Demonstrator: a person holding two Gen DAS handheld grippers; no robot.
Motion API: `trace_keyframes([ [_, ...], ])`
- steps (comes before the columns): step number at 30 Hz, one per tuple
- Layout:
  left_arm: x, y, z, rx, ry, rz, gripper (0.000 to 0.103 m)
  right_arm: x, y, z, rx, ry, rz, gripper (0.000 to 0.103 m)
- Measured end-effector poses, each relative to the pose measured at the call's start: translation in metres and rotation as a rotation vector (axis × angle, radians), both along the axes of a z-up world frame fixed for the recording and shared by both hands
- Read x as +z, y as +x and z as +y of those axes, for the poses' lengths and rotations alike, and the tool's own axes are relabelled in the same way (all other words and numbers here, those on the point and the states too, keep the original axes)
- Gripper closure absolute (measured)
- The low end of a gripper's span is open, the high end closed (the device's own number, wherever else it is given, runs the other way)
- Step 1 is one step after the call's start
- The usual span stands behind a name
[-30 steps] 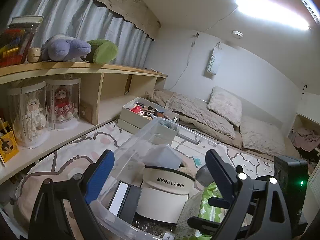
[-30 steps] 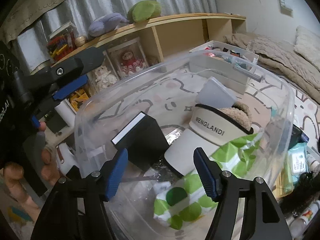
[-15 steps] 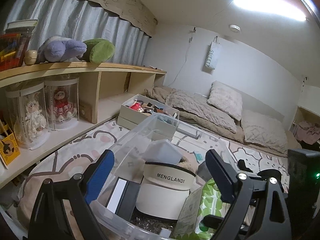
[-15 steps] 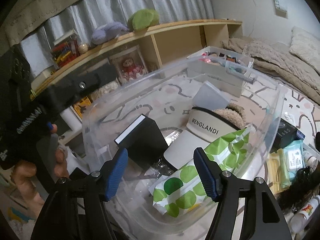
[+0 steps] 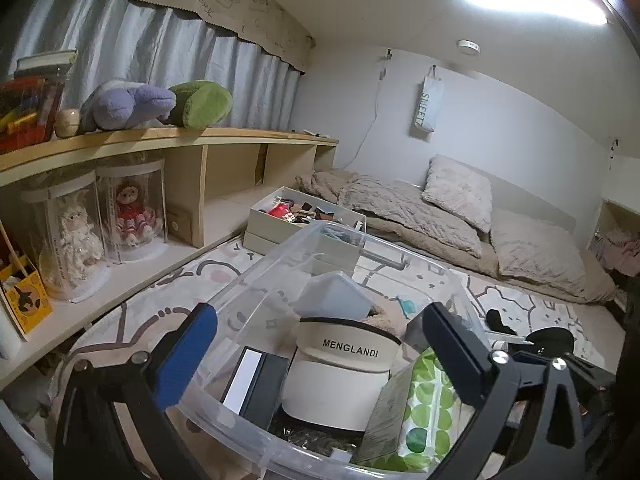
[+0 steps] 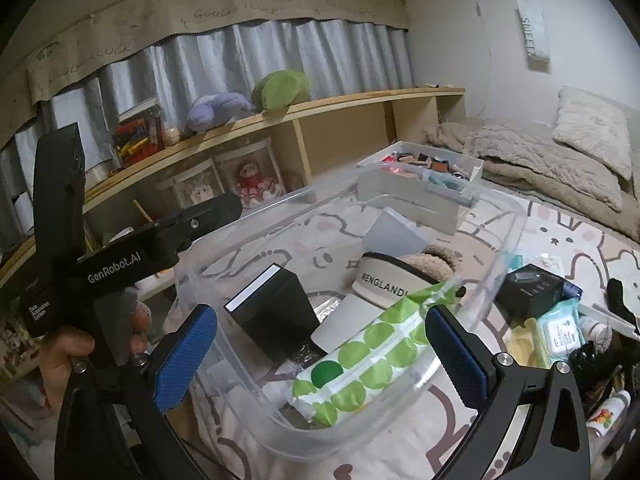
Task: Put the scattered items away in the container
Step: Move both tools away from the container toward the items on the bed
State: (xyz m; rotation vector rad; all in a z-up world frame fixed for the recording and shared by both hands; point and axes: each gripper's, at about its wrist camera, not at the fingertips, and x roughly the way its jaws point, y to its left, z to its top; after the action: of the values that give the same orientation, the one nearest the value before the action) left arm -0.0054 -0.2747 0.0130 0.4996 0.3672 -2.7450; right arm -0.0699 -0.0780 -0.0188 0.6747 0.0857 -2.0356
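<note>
Container (image 6: 516, 224) between both opening claws, nothing gripped; hand (image 6: 60, 356) only in right view.

A: "MENGLANDI" runs in dark letters across the band of the cream visor cap (image 5: 350, 350) in the clear container (image 6: 516, 220).

B: "SWEET" reads down the white bag (image 5: 427, 106) hung on the wall; "GOOD LUCK" is scrawled on the curtain valance (image 6: 224, 12).

A: The left gripper (image 6: 120, 270) body carries "GenRobot.AI" and, smaller, "Data Acquisition System".
</note>
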Motion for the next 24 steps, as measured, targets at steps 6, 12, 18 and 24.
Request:
trace_keyframes([
  [6, -0.001, -0.001, 0.010, -0.014, -0.019, -0.021, 0.000, 0.003, 0.000, 0.018, -0.050, -0.027, 0.021, 0.000],
  [12, 0.000, -0.002, 0.022, -0.026, -0.041, -0.023, 0.000, 0.006, 0.000, 0.038, -0.096, -0.038, 0.042, 0.000],
  [18, 0.003, -0.005, 0.039, -0.069, -0.048, -0.011, 0.000, 0.007, -0.003, 0.064, -0.152, -0.053, 0.054, 0.000],
  [24, 0.004, -0.010, 0.063, -0.123, -0.061, 0.006, 0.000, 0.009, -0.007, 0.093, -0.227, -0.057, 0.084, 0.000],
])
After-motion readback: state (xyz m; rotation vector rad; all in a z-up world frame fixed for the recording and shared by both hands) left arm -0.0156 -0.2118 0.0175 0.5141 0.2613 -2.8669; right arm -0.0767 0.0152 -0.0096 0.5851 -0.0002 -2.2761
